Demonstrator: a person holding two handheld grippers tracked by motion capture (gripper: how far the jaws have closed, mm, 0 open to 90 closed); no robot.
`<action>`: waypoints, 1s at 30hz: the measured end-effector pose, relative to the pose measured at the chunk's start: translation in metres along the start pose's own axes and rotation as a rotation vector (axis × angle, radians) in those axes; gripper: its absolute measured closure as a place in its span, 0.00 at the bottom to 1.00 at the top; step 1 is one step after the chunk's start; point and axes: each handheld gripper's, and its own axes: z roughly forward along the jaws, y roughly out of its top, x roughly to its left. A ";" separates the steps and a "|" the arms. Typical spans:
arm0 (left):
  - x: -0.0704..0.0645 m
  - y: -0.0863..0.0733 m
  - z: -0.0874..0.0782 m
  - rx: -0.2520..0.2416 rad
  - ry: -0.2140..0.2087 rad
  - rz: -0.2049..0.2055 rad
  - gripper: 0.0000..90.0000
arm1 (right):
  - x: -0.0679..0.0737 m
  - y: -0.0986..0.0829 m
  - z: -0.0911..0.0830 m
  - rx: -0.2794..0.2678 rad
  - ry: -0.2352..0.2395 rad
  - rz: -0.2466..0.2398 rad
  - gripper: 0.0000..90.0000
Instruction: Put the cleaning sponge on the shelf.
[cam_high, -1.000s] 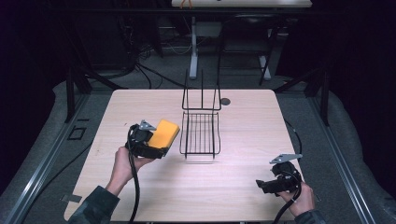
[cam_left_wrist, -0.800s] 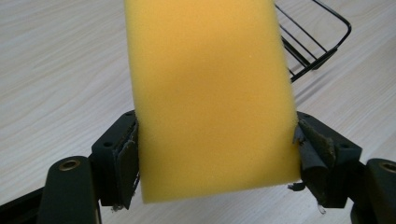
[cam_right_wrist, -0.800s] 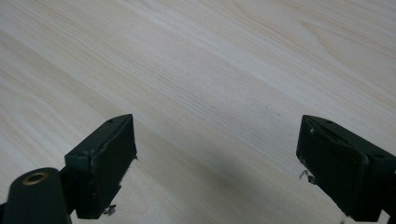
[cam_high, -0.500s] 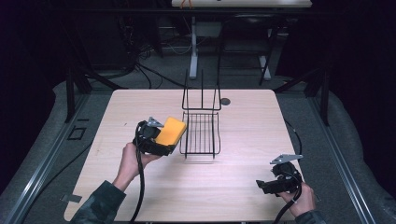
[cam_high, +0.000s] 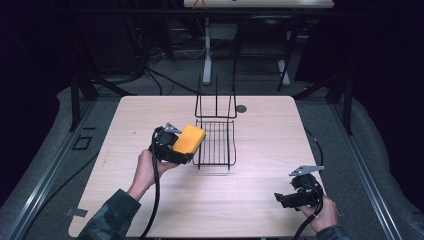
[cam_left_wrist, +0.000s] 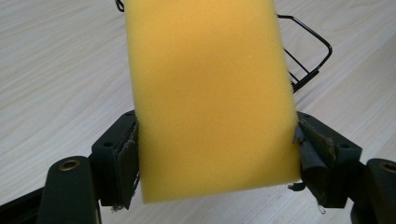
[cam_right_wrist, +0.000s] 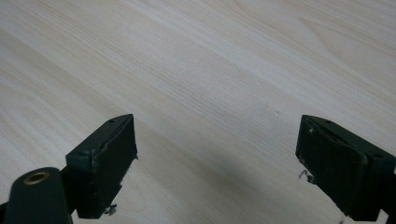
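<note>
Left gripper held in the person's left hand above the table, left of centre, jaws pinching a yellow sponge from both sides. Seen in the left gripper view: sponge upright between the two pads, each pressed against one of its long edges, frayed lining on the right pad. Sponge raised off the wood, just beside the left edge of a black wire basket, far end reaching toward the rim; cannot tell whether touching the wire. Basket standing at mid-table, tall back frame toward the far side, a corner of it visible past the sponge. Small dark disc set into the tabletop just beyond the basket. Right gripper held low in the right hand near the front right corner, well apart from basket and sponge. Its fingers spread wide, nothing between them but bare pale wood.
</note>
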 end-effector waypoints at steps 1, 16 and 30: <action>0.000 0.001 0.001 0.002 -0.003 0.001 0.28 | 0.000 0.000 0.000 0.002 -0.001 0.000 0.13; -0.009 0.014 0.020 0.010 -0.008 0.030 0.28 | -0.001 0.000 0.000 0.006 0.002 -0.001 0.13; -0.020 0.025 0.044 0.031 -0.040 0.033 0.28 | 0.000 -0.001 0.000 0.006 0.005 -0.001 0.13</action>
